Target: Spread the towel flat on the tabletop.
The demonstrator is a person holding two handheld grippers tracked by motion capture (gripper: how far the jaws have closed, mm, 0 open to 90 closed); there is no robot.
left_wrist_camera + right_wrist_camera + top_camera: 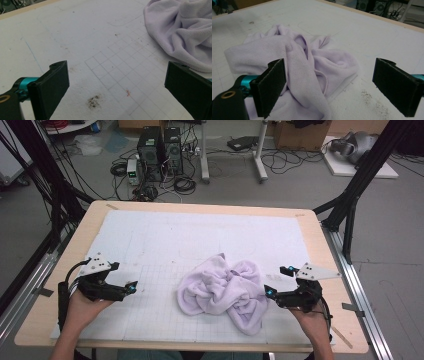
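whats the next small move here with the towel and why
Probably ease the right tool forward onto the near edge of the crumpled towel. Both tools are open and empty; the right one sits just beside the cloth, while the left tool is farther off across bare mat.

Light's even and soft on your mat [165,235], from overhead, no glare. Faint shadow just under the towel [312,72] ahead of your right gripper [329,85]. Both gripper views run slightly soft; jaws closest to the lens look blurred. High view is low-res, edges a bit bowed.
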